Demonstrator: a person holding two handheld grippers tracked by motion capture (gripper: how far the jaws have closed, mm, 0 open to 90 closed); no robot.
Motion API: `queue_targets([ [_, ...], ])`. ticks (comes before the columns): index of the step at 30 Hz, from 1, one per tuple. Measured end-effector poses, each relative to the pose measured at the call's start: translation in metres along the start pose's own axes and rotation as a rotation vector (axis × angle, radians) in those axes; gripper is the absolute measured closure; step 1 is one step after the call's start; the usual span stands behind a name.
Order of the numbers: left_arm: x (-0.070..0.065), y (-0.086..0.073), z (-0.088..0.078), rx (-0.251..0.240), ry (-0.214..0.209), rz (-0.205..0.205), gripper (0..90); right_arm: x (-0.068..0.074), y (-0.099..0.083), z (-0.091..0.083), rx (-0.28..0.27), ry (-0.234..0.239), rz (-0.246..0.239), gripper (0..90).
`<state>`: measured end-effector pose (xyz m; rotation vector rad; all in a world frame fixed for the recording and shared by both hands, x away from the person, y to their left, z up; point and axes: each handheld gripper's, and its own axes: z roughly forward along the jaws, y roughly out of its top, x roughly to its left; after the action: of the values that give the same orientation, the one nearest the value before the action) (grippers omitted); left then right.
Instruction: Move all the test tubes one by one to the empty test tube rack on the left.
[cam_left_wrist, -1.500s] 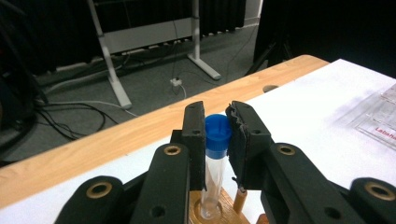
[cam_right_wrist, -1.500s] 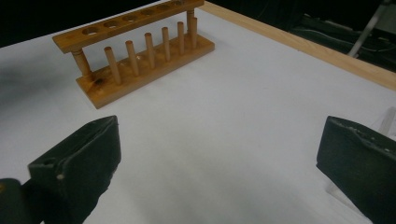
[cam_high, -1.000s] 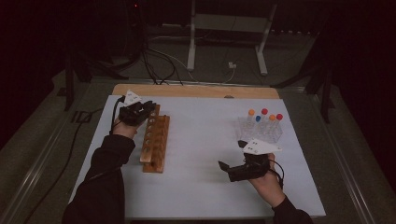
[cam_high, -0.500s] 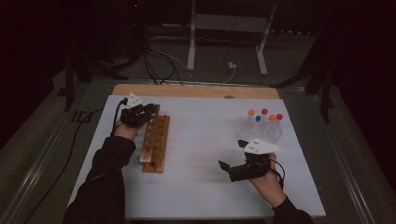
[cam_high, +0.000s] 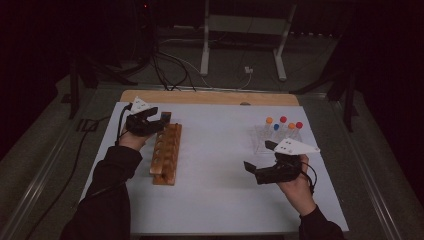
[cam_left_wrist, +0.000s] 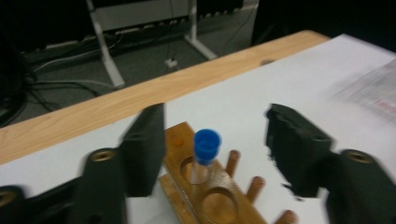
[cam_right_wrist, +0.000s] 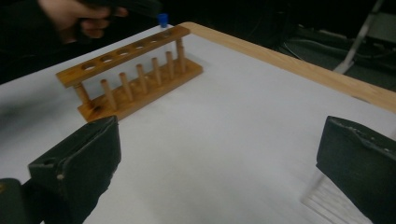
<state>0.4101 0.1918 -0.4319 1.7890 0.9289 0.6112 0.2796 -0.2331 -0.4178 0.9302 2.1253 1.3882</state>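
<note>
So the left gripper is sitting at the far end of the wooden tube rack, over on the left side of the white mat. Left forearm stretches forward from the near edge, hand wrapped around the gripper body, with the jaws pointing right over the rack's far end. Its jaws have just been opening and now stand apart on either side of the blue-capped tube, not touching it. The tube stands upright in the rack's farthest hole, so it's let go. The next hole toward the near end looks bare in the left gripper view.

The right gripper hangs over the mat on the right, near side, wrist angled so the jaws point left toward the rack, well apart from it. Those jaws are spread wide with nothing between them, just mat showing in the right gripper view. Just beyond that hand, on the far right, sits a clear holder with more capped tubes, orange, red and blue tops.
</note>
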Motion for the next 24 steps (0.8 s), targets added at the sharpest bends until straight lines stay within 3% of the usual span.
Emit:
queue_targets([
  [4,-0.008,0.001,-0.018,-0.006,-0.02,0.006,16.8,-0.018,0.001,-0.004,0.001,-0.059,0.029,0.0],
  [5,-0.01,0.0,-0.023,-0.004,-0.027,0.013,12.7,-0.025,0.001,-0.006,0.003,-0.093,0.038,0.0],
  [6,-0.013,0.0,-0.027,-0.005,-0.038,0.014,12.7,-0.025,0.001,-0.006,0.003,-0.093,0.038,0.0],
  [8,-0.018,-0.002,-0.037,-0.011,-0.066,0.004,4.5,-0.033,0.001,-0.007,0.006,-0.126,0.045,0.0],
  [9,-0.021,-0.004,-0.041,-0.01,-0.073,-0.001,2.9,-0.04,-0.001,-0.007,0.007,-0.155,0.064,5.3],
  [14,-0.036,-0.016,-0.061,-0.008,-0.122,0.019,2.0,-0.053,-0.008,-0.004,0.023,-0.204,0.091,7.2],
  [21,-0.052,-0.039,-0.082,-0.009,-0.163,0.044,2.0,-0.072,-0.021,0.007,0.048,-0.281,0.122,21.7],
  [24,-0.057,-0.048,-0.087,-0.004,-0.182,0.049,2.0,-0.078,-0.025,0.014,0.066,-0.304,0.137,32.4],
])
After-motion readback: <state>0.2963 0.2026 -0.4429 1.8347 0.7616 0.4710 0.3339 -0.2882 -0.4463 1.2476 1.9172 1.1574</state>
